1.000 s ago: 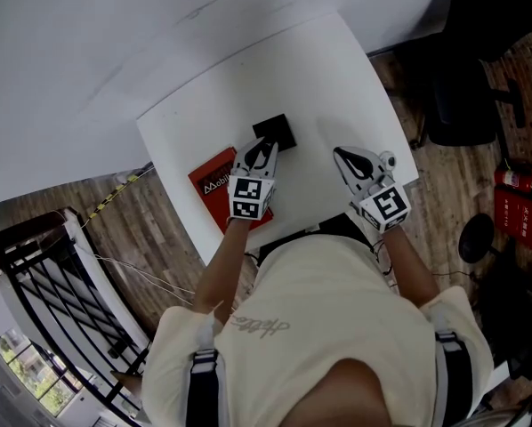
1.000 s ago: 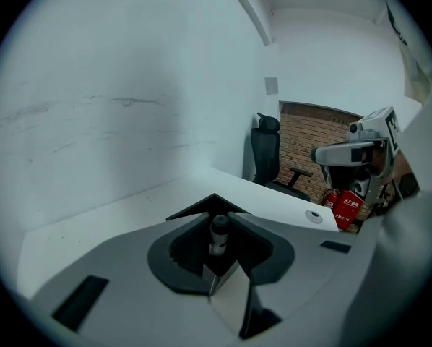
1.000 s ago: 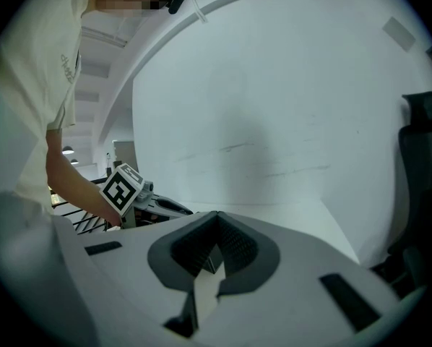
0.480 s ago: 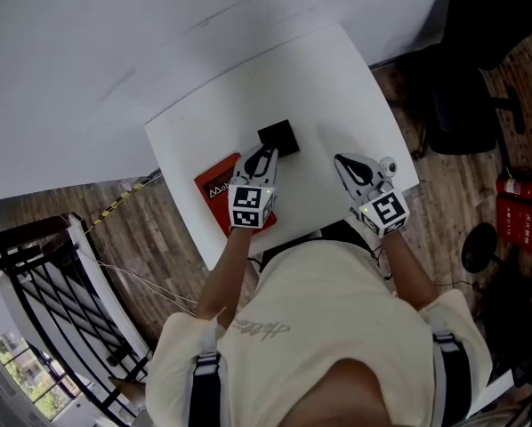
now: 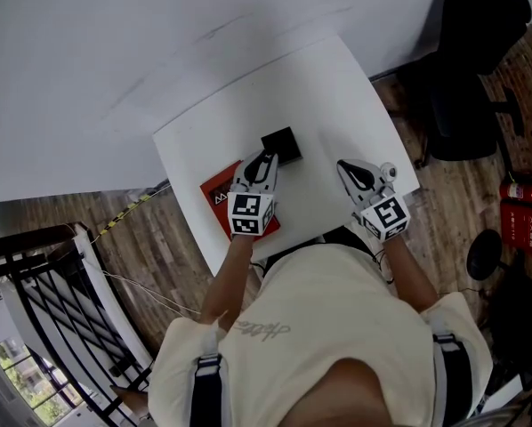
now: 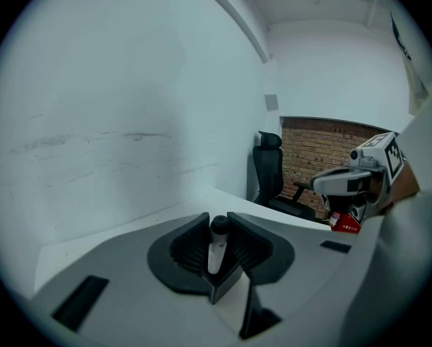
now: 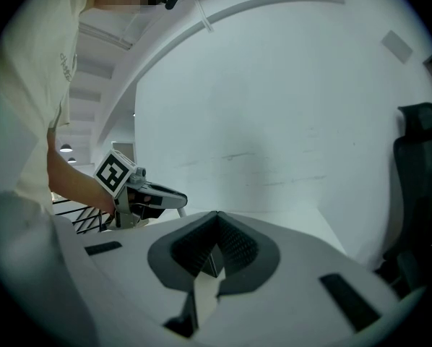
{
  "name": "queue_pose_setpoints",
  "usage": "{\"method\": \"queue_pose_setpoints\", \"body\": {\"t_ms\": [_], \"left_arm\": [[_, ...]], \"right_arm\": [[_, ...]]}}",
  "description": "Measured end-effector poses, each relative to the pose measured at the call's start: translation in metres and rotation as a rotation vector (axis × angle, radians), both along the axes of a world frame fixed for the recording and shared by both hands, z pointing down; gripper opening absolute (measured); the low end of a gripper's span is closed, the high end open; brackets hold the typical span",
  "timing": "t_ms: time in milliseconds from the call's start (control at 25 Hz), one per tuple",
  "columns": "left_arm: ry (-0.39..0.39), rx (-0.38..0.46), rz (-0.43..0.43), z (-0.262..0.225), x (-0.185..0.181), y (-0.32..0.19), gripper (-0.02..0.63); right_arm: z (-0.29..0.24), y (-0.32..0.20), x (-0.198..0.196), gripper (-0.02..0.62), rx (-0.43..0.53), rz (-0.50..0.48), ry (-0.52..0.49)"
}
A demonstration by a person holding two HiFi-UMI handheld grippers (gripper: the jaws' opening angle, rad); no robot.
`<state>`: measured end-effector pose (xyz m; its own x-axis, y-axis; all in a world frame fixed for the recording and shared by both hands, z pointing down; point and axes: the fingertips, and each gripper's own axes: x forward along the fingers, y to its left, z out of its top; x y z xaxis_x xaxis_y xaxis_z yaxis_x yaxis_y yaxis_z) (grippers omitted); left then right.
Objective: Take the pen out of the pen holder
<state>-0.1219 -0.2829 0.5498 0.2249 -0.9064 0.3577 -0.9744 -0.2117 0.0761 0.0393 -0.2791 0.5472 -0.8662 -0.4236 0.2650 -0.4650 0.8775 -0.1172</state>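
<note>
The left tongs [image 6: 217, 228] are clamped on a white pen with a black cap [image 6: 215, 250], held upright right by the black square pen holder [image 5: 281, 142] on the white tabletop [image 5: 337, 87]. A red book [image 5: 218, 196] lies beside it. The right tongs [image 7: 214, 217], pressed together on nothing, hover well off to the right.

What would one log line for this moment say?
left gripper: jaws shut on pen | right gripper: jaws together, empty | pen holder: on white table
</note>
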Motion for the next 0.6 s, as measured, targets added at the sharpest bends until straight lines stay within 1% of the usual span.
{"method": "queue_pose_setpoints", "body": {"t_ms": [280, 600], "left_arm": [[0.016, 0.029, 0.0, -0.02, -0.001, 0.001, 0.089], [0.0, 0.068, -0.003, -0.041, -0.004, 0.009, 0.089]], "right_arm": [[-0.01, -0.003, 0.0, 0.008, 0.029, 0.003, -0.016], [-0.024, -0.008, -0.011, 0.008, 0.071, -0.02, -0.032]]}}
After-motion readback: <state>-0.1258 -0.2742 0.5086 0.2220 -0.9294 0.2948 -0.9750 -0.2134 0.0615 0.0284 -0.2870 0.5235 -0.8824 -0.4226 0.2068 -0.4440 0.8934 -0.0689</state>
